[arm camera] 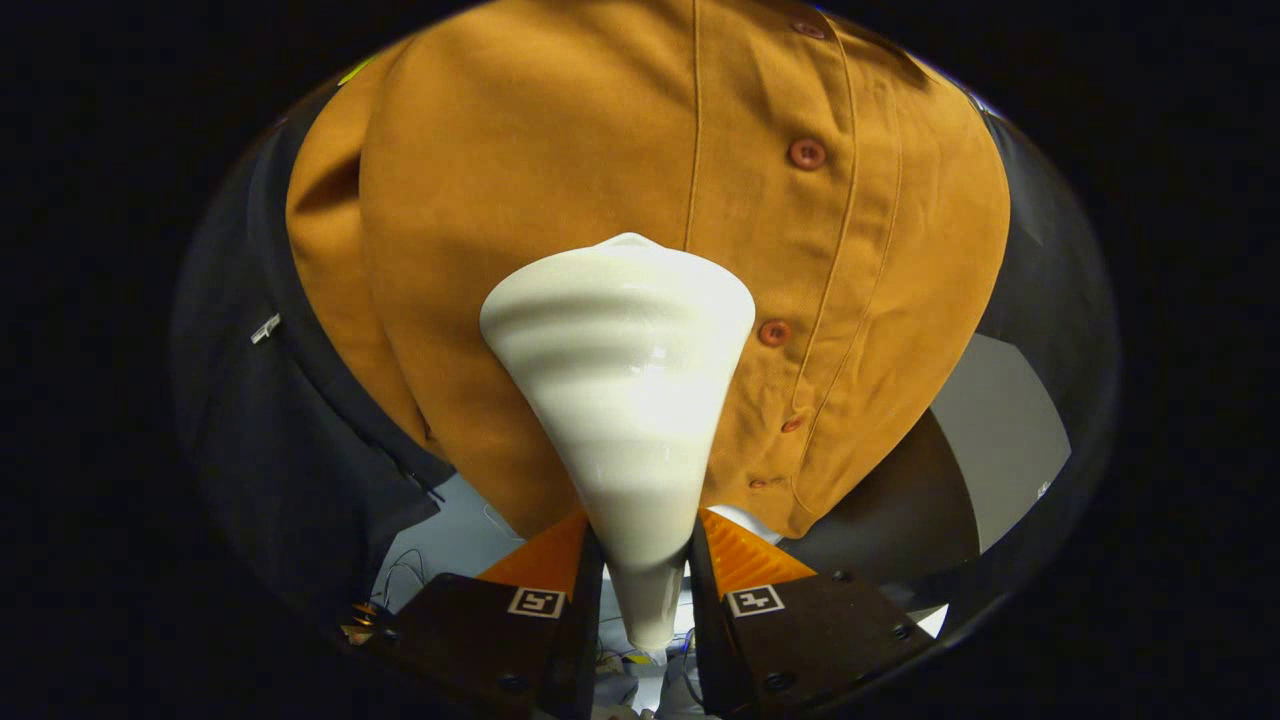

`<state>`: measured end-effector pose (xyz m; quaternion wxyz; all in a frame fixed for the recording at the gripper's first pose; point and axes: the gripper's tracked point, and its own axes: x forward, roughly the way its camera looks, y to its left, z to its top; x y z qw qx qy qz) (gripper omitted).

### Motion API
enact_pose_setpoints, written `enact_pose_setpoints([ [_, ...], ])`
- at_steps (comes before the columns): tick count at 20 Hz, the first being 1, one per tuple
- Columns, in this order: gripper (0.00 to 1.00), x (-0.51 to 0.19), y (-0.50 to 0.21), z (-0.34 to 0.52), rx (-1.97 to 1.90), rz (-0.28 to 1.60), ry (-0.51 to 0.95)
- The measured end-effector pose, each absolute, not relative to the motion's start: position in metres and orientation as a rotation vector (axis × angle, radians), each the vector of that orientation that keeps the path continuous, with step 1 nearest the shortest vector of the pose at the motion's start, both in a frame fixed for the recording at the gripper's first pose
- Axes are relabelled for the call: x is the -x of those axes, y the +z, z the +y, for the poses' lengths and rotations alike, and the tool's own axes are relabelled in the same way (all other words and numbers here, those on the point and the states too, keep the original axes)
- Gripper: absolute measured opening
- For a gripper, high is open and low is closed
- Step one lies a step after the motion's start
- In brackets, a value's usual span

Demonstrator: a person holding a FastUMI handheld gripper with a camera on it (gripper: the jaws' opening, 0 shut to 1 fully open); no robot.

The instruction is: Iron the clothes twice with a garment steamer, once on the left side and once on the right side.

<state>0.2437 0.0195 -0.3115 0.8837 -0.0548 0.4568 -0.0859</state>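
White plastic steamer head (620, 380) sits clamped between both fingers of the gripper (645, 570), with its neck in the gap. Its wide mouth rests against the lower left panel of the hanging ochre shirt (520, 150), beside the button placket (790, 250). Judged progress: one stroke underway; completed passes cannot be determined.

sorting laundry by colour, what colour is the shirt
Mustard-orange shirt with reddish buttons, best in the gripper view.
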Motion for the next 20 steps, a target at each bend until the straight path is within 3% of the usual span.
enact_pose_setpoints([
  [20,0.44,-0.178,-0.347,0.008,0.082,1.107,-0.229],
])
